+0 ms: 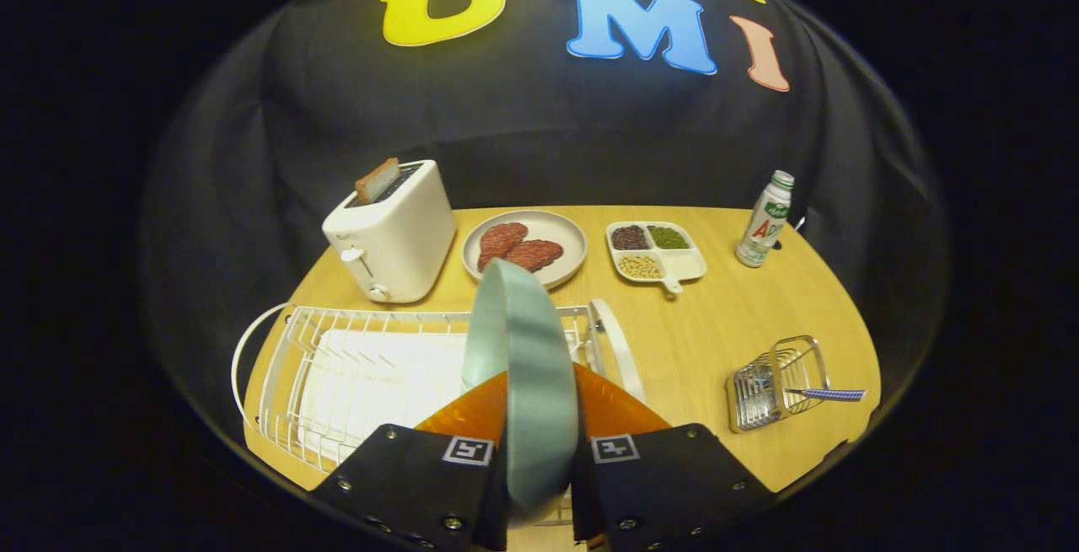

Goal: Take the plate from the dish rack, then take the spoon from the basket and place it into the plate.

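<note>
A pale green plate (527,375) stands on edge between my fingers, and my gripper (539,404) is shut on it, both fingers pressing its faces. It hangs above the right part of the white wire dish rack (337,367). Off to the right of the fingers a small wire basket (775,383) lies on the wooden table (716,324). The spoon (830,394), with a blue patterned handle, sticks out of the basket to the right.
Beyond the rack stand a white toaster (392,236) with a slice of bread in it, a plate of meat slices (524,246) and a divided dish of beans (656,250). A small bottle (765,219) stands at the table's far right.
</note>
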Demonstrator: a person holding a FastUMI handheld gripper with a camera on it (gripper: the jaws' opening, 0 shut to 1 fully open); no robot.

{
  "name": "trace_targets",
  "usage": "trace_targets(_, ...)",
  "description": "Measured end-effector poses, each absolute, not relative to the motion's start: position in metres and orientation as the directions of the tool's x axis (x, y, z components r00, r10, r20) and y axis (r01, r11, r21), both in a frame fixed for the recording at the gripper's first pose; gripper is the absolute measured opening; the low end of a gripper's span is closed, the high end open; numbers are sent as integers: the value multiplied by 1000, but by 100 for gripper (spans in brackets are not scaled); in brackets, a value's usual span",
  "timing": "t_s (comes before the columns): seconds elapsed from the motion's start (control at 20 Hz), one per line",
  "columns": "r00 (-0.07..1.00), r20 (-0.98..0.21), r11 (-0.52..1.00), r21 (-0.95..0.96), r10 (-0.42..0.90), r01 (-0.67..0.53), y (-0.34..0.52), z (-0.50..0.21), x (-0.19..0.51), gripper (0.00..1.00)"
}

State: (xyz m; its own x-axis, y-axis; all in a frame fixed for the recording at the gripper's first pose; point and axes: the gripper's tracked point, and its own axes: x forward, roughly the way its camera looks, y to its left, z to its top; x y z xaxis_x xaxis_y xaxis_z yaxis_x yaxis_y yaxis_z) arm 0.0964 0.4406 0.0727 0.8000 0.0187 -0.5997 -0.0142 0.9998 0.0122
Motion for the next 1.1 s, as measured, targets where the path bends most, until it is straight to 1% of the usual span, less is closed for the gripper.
trace_targets(0.35, 825, -555, 978, -209, -104, -17, 452, 96, 103, 28)
trace_targets(0.5, 826, -548, 962, -270, -130, -28, 458, 103, 99, 28)
trace_targets(0.7, 840, -512, 937, -348, -179, -12, 450, 124, 92, 27)
trace_targets(1.1, 857, -459, 929, -367, -234, 58, 426, 161, 73, 27)
